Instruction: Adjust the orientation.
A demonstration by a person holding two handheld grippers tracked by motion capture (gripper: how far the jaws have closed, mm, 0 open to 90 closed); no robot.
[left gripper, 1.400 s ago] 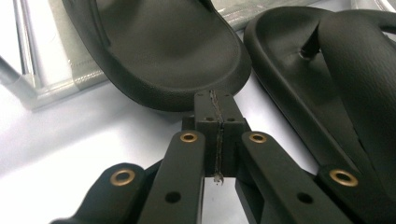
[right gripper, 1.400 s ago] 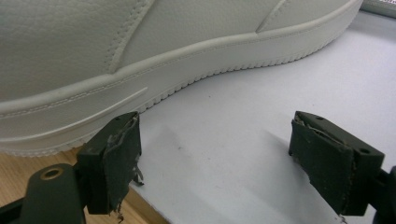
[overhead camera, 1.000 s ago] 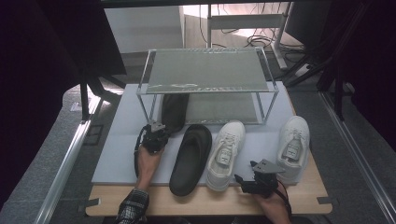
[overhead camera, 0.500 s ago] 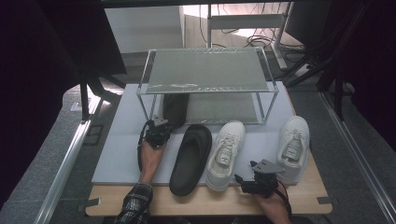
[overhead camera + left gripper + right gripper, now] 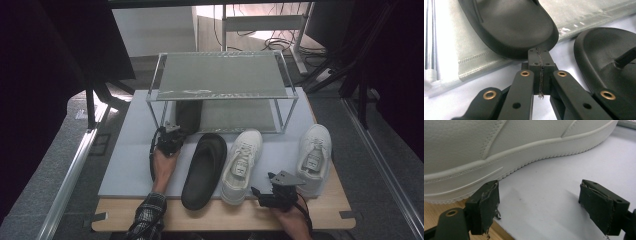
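Your left gripper [image 5: 540,65], jaws pressed together empty, touches the black slipper [image 5: 511,25] at twelve o'clock; your right gripper [image 5: 546,205], jaws wide, has the white sneaker [image 5: 499,147] at eleven.

- A wooden table [image 5: 320,216] carries a grey mat [image 5: 130,155].
- Cables [image 5: 280,44] lie on the floor, far right.
- Dark curtains [image 5: 45,75] hang at left.

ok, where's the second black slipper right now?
In the high view, the second black slipper lies on the lower shelf of the rack, at its left end, just beyond the shut left gripper and behind the other slipper.
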